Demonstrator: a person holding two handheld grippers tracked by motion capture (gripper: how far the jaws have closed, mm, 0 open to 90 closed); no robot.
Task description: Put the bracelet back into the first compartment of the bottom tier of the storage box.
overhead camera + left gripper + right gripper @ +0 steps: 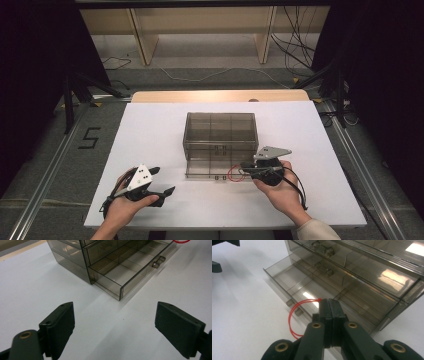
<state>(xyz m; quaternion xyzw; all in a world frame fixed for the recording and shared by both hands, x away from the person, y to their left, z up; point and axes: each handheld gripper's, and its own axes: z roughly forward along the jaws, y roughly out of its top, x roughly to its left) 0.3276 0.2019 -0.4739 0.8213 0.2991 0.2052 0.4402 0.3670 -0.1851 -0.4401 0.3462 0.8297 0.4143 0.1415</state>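
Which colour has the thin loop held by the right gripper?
Red loop; the right gripper view shows it best.

Drawer cabinet mid-table, open drawer toward the person.

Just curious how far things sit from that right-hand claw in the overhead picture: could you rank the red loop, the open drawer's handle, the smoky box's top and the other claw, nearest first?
From the right gripper, in the high view:
1. Red loop: pinched in its jaws, hanging toward the left.
2. Drawer handle: just left of the loop, on the open bottom drawer's front.
3. Box top: behind, farther up the table.
4. Left gripper: far across, at the table's near left.
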